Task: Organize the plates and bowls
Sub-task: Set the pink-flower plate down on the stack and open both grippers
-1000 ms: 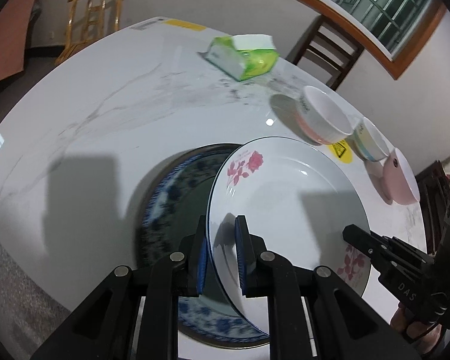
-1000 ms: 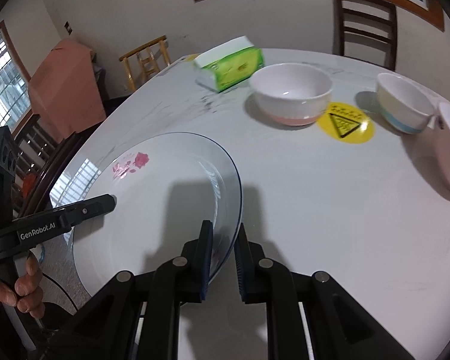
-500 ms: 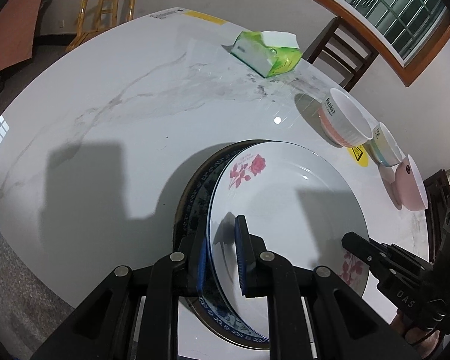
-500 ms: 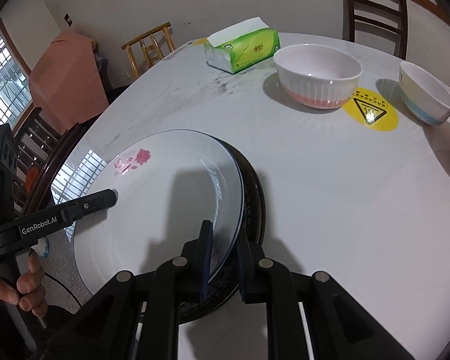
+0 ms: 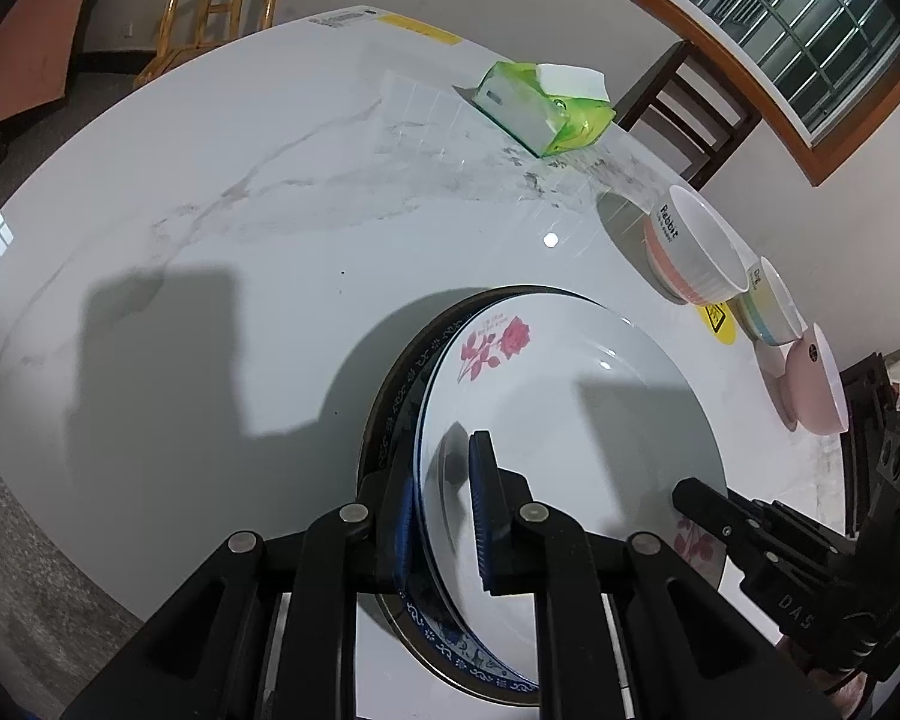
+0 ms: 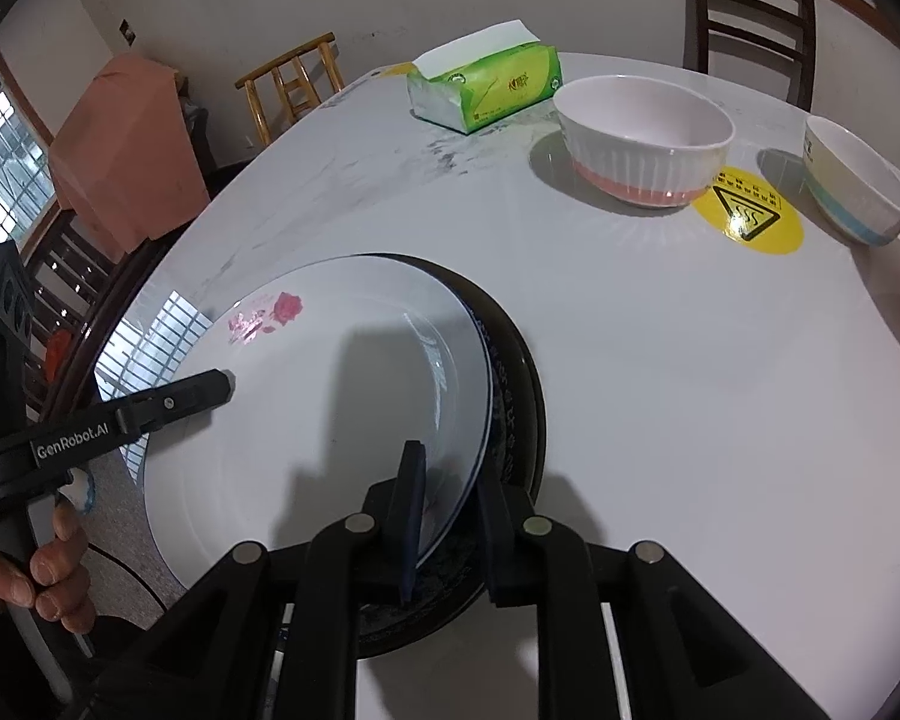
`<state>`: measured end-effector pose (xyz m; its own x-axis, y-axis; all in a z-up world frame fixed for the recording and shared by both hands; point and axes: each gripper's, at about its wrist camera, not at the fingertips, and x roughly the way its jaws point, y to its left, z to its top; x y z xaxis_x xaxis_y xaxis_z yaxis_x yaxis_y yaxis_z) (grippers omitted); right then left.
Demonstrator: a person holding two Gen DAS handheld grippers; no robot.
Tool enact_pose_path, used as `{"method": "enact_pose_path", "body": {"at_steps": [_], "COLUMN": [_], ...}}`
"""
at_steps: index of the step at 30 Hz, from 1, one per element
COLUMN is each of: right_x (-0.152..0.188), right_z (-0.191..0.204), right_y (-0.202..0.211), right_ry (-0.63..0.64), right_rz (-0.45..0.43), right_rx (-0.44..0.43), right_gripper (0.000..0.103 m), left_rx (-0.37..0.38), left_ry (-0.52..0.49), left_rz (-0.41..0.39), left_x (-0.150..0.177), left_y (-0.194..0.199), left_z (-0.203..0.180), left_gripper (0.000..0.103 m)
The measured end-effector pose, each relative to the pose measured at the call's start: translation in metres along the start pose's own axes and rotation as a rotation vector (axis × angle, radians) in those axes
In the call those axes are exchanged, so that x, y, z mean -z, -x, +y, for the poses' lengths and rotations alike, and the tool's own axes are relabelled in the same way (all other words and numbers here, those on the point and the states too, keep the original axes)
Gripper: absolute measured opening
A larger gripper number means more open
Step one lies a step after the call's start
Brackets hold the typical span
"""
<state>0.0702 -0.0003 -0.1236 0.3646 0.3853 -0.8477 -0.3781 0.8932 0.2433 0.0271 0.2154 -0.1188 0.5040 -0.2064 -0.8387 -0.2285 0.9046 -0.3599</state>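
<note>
The white rose plate (image 5: 570,420) lies on top of the blue-patterned plate (image 5: 402,396) at lower centre of the left wrist frame; both rest on the white marble table (image 5: 240,210); the lower plate's dark rim shows along the left and bottom edges of the upper one.

Left claw (image 5: 444,516): the jaws are nearly closed and grip the left rim of the white rose plate; one blue pad sits under the rim, the other on the plate's inner face.

Right claw (image 6: 450,516): the jaws are opening; the right rim of the white rose plate (image 6: 330,420) stands between them; a small gap shows beside the right-hand pad, so the pads no longer press on the rim.

In the right wrist frame the left claw enters from the left edge, held by a hand (image 6: 36,570) at lower left.

Bowls: a white bowl with a pink base (image 6: 642,138) stands at upper right of the right wrist frame; a bowl with pale yellow and blue bands (image 6: 858,192) stands to its right; a round yellow warning sticker (image 6: 750,219) lies between them; a pink bowl (image 5: 816,378) stands at the right edge of the left wrist frame, touching or just beside the banded bowl.

A green tissue pack (image 6: 486,90) lies at the table's far side, upper centre; wooden chairs stand beyond the table.
</note>
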Motion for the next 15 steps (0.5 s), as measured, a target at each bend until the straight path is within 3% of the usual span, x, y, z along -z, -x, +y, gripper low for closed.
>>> {"method": "enact_pose_path", "body": {"at_steps": [15], "right_x": [-0.011], "right_z": [0.014], "right_y": [-0.005], "right_ry": [0.029], "right_rz": [0.123], "right_rx": [0.084], "right_gripper": [0.021], "left_rx": [-0.077], "left_ry": [-0.044], "left_rz": [0.034], "left_x": [-0.003], "left_y": [-0.002], "left_z": [-0.011], "left_gripper": [0.018]}}
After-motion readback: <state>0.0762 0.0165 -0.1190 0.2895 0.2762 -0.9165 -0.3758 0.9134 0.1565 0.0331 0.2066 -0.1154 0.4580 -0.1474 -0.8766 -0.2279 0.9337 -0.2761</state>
